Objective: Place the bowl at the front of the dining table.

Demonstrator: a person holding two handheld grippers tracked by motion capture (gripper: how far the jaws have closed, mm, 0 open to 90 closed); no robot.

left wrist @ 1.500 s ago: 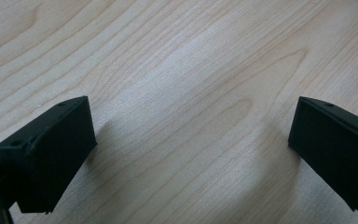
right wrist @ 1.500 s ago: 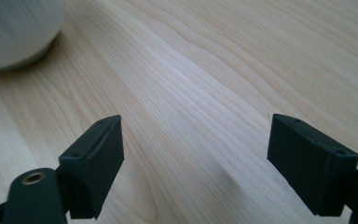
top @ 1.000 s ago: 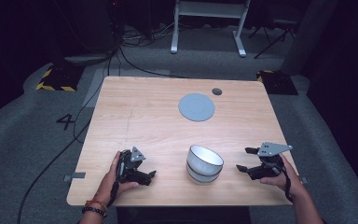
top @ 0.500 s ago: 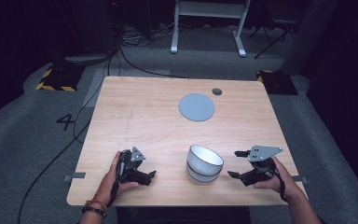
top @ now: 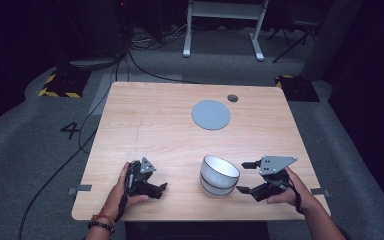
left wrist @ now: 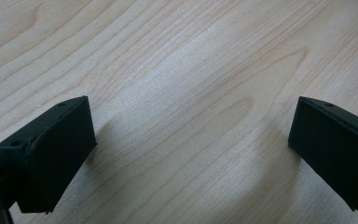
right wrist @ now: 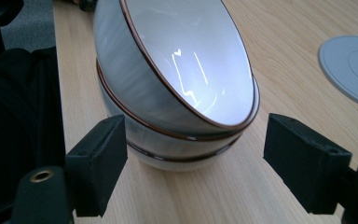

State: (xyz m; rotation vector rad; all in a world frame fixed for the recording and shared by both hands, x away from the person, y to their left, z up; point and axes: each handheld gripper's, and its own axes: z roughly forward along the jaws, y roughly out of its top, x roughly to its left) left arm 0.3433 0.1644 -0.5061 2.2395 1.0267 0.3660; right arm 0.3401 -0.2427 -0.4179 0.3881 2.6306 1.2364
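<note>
Pale wooden table, square-topped, standing on grey carpet with black cables trailing off its left side. Round grey disc lying flat toward the far middle of the table, with a small dark grommet hole just beyond it to the right. Nested stack of white bowls with thin brown rims sitting near the front edge, right of centre; upper bowl resting tilted inside the lower bowl, as seen from the right gripper view.

Right gripper held in the person's right hand, just beside the stack on its right, pointing at it. Jaws spread wide, one to each side of the lower bowl's near wall, pads apart from the glaze, nothing gripped; from the right gripper view, the stack close ahead of the fingertips and between their lines.

Left gripper resting low on the table in the left hand, well apart from the bowls, pointing right. Jaws wide open in the left gripper view, bare wood grain between them, nothing held or touched by the pads.
</note>
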